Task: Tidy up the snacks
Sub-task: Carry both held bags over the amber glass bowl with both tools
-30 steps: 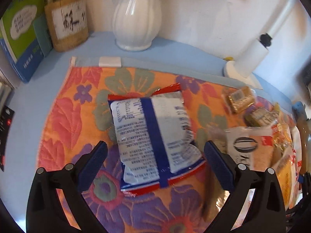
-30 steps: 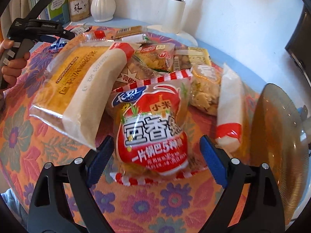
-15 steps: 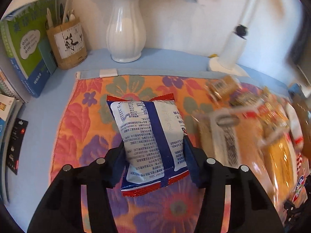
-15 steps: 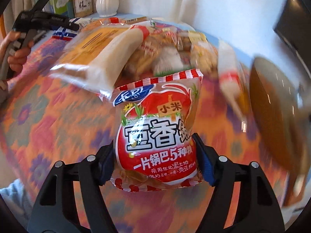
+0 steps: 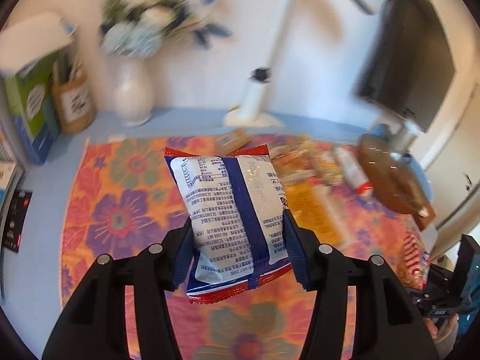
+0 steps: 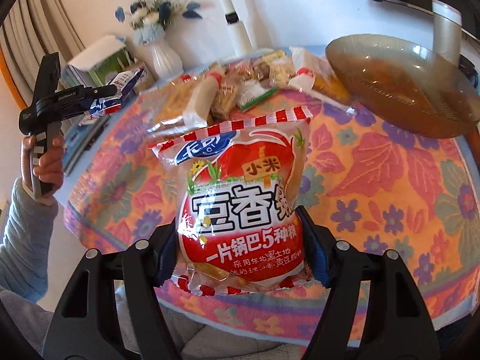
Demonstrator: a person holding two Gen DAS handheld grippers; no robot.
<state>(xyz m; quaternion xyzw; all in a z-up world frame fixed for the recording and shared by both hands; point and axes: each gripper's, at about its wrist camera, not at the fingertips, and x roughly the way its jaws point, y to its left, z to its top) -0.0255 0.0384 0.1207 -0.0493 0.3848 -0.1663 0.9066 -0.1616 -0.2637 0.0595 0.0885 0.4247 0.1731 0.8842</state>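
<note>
Left gripper (image 5: 238, 253) clamped on a blue packet (image 5: 231, 210), held clear above the worktop (image 5: 45, 210). Right gripper (image 6: 240, 258) clamped on a red packet (image 6: 240, 204), also lifted. Snack pile (image 6: 240, 90) unsorted; bowl (image 6: 399, 87) seen empty. Sorting judged barely begun.

Left gripper (image 5: 238, 250) raised at the scene's left, jaws clamped on a white-and-blue packet (image 5: 232, 210), right gripper (image 6: 243, 253) near, clamped on a red packet (image 6: 240, 207), left hand (image 6: 45, 165) gripping its handle
</note>
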